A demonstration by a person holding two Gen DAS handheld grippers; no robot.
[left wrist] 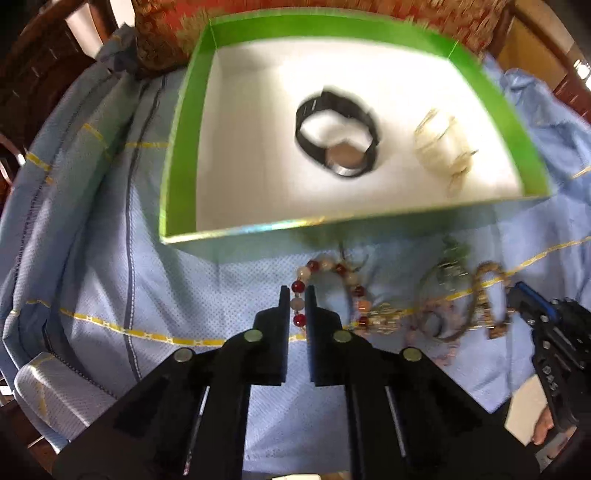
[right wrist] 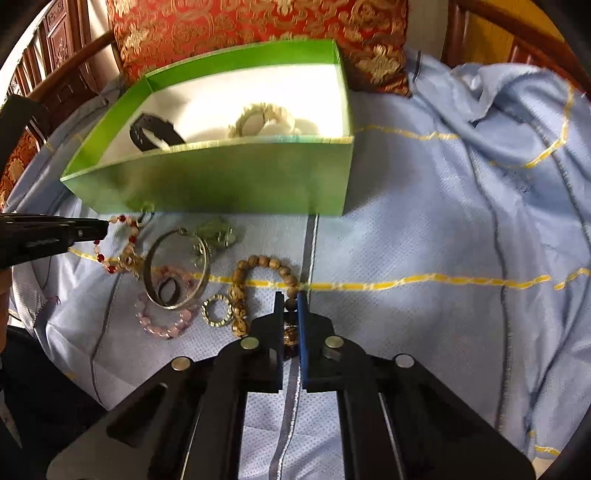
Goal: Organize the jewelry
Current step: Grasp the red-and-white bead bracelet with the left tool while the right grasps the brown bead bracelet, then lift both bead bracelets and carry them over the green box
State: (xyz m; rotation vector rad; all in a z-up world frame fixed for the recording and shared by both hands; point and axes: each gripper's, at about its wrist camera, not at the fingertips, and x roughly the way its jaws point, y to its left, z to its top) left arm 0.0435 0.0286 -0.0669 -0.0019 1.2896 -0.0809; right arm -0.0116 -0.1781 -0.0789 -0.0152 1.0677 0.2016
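A green box (left wrist: pixel 177 166) (right wrist: pixel 221 177) with a white floor holds a black watch (left wrist: pixel 336 136) (right wrist: pixel 155 134) and a cream bead bracelet (left wrist: pixel 439 146) (right wrist: pixel 266 120). In front of it, on the blue cloth, lie several pieces. My left gripper (left wrist: pixel 297 295) (right wrist: pixel 105 229) is shut on a red-and-white bead bracelet (left wrist: pixel 325 269) (right wrist: pixel 125 243) that rests on the cloth. My right gripper (right wrist: pixel 290 299) (left wrist: pixel 517 295) is shut on a brown wooden bead bracelet (right wrist: pixel 258 266) (left wrist: pixel 487 291). A silver bangle (right wrist: pixel 173 273), a pink bead bracelet (right wrist: pixel 166 325) and a small gold ring (right wrist: pixel 217 310) lie between them.
A pale green pendant (right wrist: pixel 218 232) lies near the box front. A red-and-gold cushion (right wrist: pixel 258 26) stands behind the box, with dark wooden furniture (right wrist: pixel 62 55) around. The blue cloth (right wrist: pixel 443 240) with yellow stripes is rumpled at the right.
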